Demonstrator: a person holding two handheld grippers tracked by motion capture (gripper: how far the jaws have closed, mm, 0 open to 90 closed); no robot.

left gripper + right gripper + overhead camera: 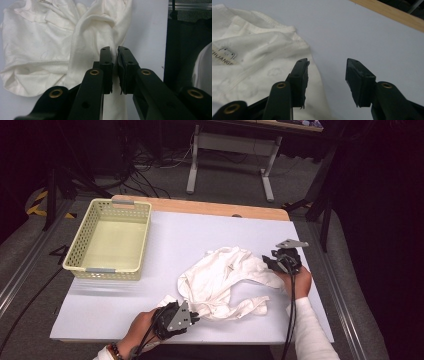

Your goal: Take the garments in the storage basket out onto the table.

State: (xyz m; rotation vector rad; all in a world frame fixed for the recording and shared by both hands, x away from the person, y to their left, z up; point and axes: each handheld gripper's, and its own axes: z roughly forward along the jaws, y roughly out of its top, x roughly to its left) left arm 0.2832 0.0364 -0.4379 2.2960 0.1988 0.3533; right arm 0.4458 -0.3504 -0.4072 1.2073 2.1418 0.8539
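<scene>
**Tongs on a crumpled white garment: one pair pinching, the other standing open**

Tongs first: the left gripper (114, 53) has its jaws almost together, pinching a twisted fold of the white garment (225, 280), and the cloth passes straight between the pads in the left gripper view. The right gripper (327, 66) stands about half open with nothing between its jaws; its left jaw rests over the garment's hemmed edge, while the other jaw hangs above the bare white table cover (362, 32).

The garment lies bunched in the middle of the table, toward the person's side, with a sleeve or strap trailing off near the front edge. A pale yellow basket (111, 270) sits empty at the far left, well apart from the cloth.

Several things could go wrong from here. With one pair gripping, any pull by the left hand would likely drag the whole heap sideways instead of spreading it, and the twist it holds may tighten into a knot. If the right jaws close where they are, they may catch just the thin hem, which could slip out, or several layers at once. The trailing part near the front edge could also slide off the table.
</scene>
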